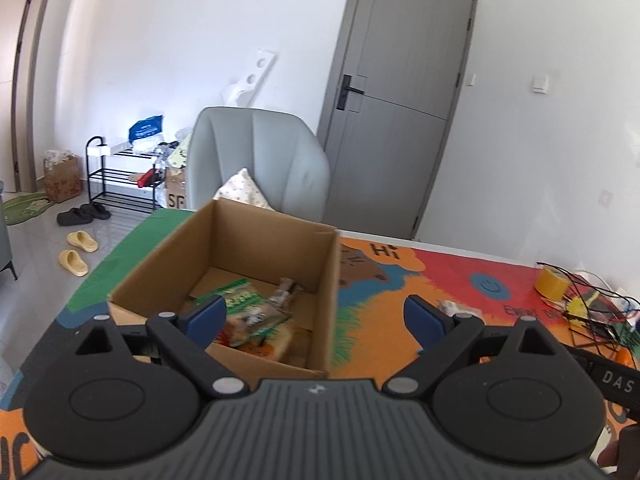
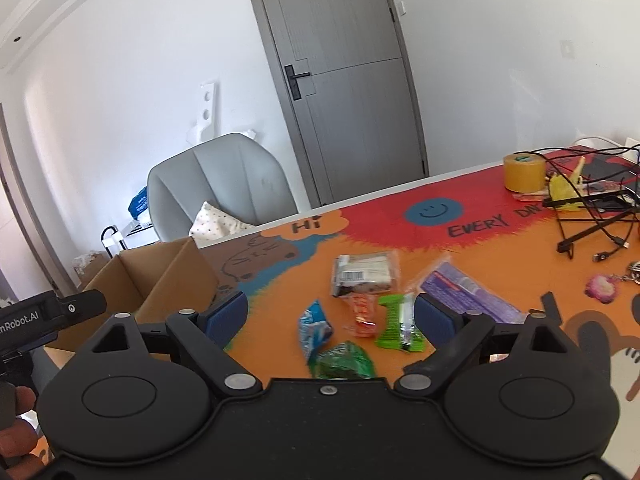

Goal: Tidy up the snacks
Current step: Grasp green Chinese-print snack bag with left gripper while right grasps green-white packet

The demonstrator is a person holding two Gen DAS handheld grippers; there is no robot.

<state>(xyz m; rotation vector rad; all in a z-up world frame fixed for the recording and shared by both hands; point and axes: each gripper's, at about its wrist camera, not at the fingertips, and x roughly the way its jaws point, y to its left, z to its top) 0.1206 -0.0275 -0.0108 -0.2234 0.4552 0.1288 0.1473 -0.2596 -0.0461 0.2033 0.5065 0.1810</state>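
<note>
Left wrist view: the left gripper [image 1: 316, 316] stands with its blue-padded jaws wide and nothing between the pads. It hangs over the near wall of an open brown cardboard box [image 1: 168, 264] that rests on the colourful printed table mat [image 1: 440, 276]. Inside the box lie a green-printed snack packet [image 1: 248, 304] and a small brownish wrapped snack [image 1: 286, 290], both blurred. The mat shows green, orange, red and blue fields, a cartoon animal and the lettering "Hi".

Right wrist view: the right gripper [image 2: 330, 314] also has its jaws spread wide, empty, above loose snacks on the orange part of the mat. Between or just beyond its pads lie a bright green wrapped bar [image 2: 396, 322], a small orange sachet [image 2: 362, 314], a blue crinkled packet [image 2: 314, 328] and a dark green foil packet [image 2: 344, 364]. Farther off lie a clear packet with a white label [image 2: 362, 274] and a purple flat packet [image 2: 464, 294]. The box stands at the left, well apart from these.

Surroundings: a roll of yellow-brown tape [image 2: 524, 174] and a tangle of black cables [image 2: 592, 220] occupy the far right of the table. Behind the table stand a grey upholstered armchair [image 1: 256, 152] holding a patterned cushion [image 1: 244, 190], a grey panelled door [image 1: 404, 92] in a white wall, and a black wire shoe rack [image 1: 120, 178]. Yellow slippers [image 1: 78, 250] lie on the pale tiled floor.
</note>
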